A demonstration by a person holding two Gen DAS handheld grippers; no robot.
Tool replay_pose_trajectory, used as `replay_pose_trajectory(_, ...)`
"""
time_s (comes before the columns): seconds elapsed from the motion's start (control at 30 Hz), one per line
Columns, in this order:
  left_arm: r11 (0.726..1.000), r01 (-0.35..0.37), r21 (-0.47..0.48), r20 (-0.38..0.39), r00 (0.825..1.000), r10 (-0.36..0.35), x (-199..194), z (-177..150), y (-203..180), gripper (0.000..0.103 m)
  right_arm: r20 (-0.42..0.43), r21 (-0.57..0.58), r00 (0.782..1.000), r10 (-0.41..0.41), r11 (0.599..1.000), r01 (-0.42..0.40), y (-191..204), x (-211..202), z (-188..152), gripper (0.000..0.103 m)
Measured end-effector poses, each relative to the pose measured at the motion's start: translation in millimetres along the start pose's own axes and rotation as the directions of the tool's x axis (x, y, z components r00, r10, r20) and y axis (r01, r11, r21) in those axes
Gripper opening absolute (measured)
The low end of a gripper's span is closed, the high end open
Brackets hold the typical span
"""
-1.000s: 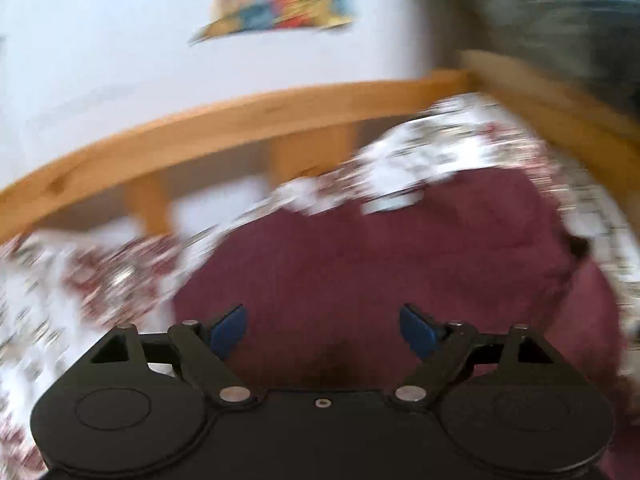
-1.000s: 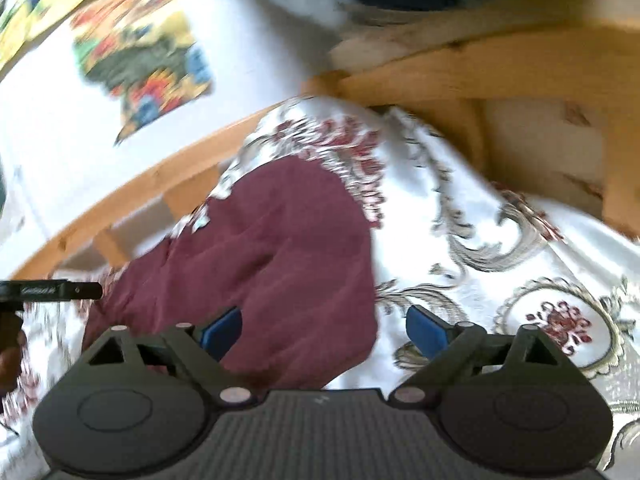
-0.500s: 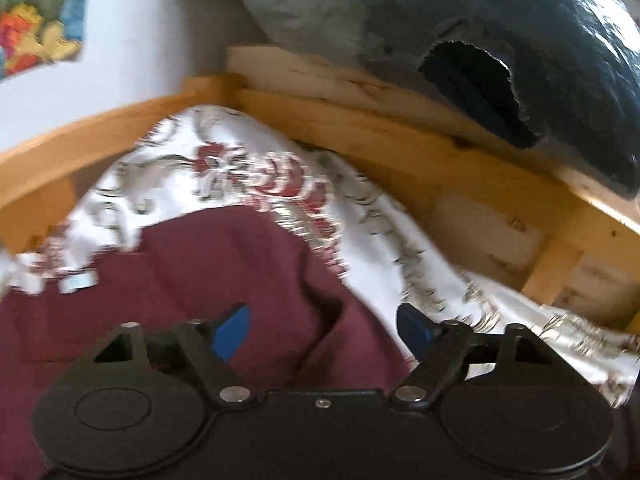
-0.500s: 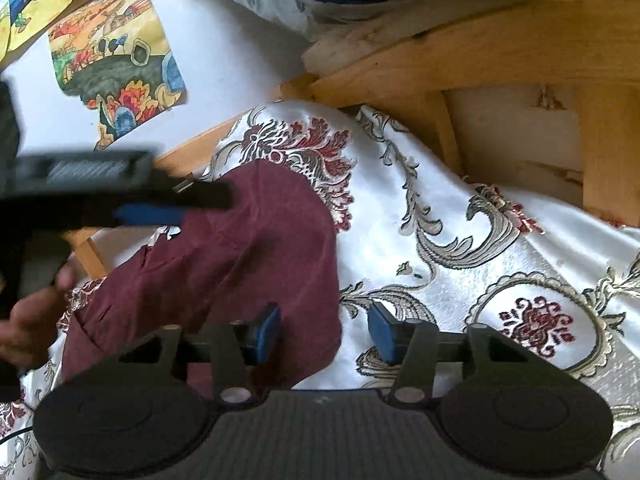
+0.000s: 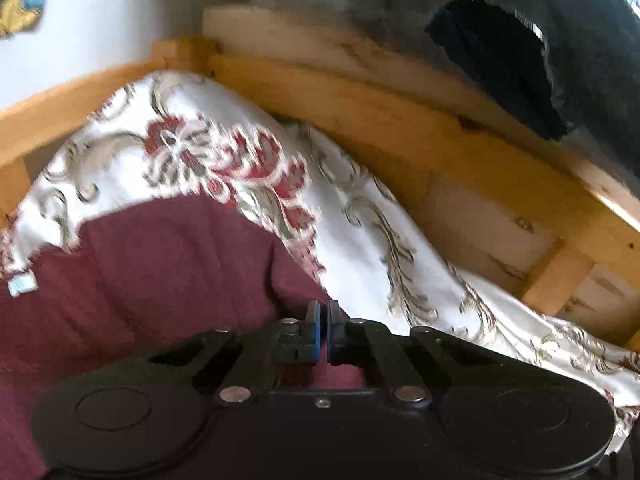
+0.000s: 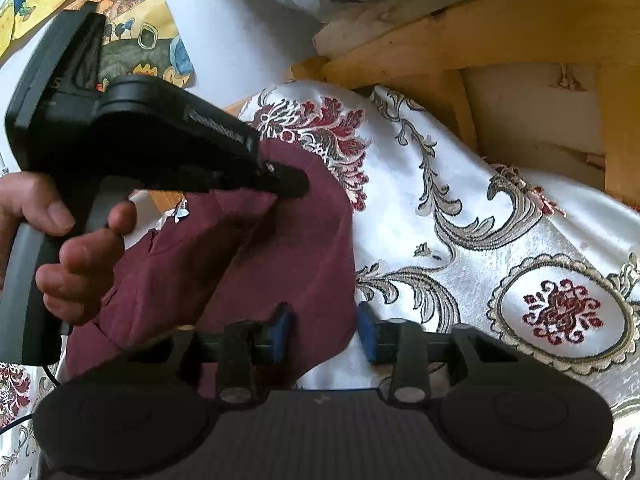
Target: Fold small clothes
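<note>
Maroon fabric, a small garment (image 6: 248, 264), lay crumpled on a white bedspread (image 6: 500, 248) woven with red flowers and grey-gold scrolls; that bedspread serves as the landmark for everything else. The garment sat on the bedspread's left part in the right wrist view, with a small pale label (image 5: 22, 283) at its far left edge in the left wrist view, its writing too blurred to read. The left gripper (image 5: 323, 322) had its blue fingers pressed together at the garment's right edge, seemingly on a fold of the cloth, though the pinch itself was hard to make out. A hand (image 6: 68, 256) held that gripper's grey handle above the bedspread's left side, and raised lettering on its black body could not be read. The right gripper (image 6: 324, 332) was closing, its fingers still apart, with the garment's near corner lying between them. Beyond the bedspread ran a wooden frame (image 6: 500, 36) and a cartoon poster (image 6: 140, 40) on the wall.
</note>
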State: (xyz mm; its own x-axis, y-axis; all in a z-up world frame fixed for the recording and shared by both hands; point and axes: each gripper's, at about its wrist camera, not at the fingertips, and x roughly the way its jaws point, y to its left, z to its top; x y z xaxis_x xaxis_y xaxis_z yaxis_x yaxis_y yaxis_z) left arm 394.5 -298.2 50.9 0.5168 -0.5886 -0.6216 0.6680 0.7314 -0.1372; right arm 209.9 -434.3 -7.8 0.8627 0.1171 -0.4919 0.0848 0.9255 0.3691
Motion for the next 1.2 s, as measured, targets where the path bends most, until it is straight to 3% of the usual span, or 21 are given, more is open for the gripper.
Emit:
replay_pose_trajectory(0.17,0.995,-0.101,0.023,0.029,0.995,0.100,-1,-4,7,0.001,-0.005,0.002,1.000,-0.022,1.000,0.022,-1,3,-1,0.023)
replay_pose_trajectory(0.3,0.992,-0.121,0.021,0.012,0.993,0.121,3,-10,11,0.005,-0.011,-0.008,1.000,-0.026,1.000,0.025,0,4,-3,0.026)
replay_pose_trajectory(0.37,0.994,-0.111,0.006,0.020,0.994,0.111,0,-10,11,0.021,-0.006,-0.012,1.000,-0.028,1.000,0.027,1,3,-2,0.030)
replay_pose_trajectory(0.53,0.995,-0.090,-0.029,0.076,0.993,0.092,-23,-13,15,0.049,0.010,-0.041,0.999,-0.046,0.998,0.046,5,1,-2,0.042)
replay_pose_trajectory(0.67,0.990,-0.128,-0.061,0.108,0.985,0.134,-54,-26,21,0.076,0.001,-0.038,0.998,-0.066,0.997,0.066,5,3,-3,0.054)
replay_pose_trajectory(0.83,0.977,-0.191,-0.098,0.123,0.972,0.202,-98,-58,37,0.096,0.015,-0.059,0.998,-0.068,0.996,0.069,8,-1,-1,0.072)
replay_pose_trajectory(1.2,0.925,-0.329,-0.189,0.106,0.930,0.353,-200,-167,63,0.102,0.055,-0.133,0.997,-0.058,0.989,0.065,25,-25,-2,0.103)
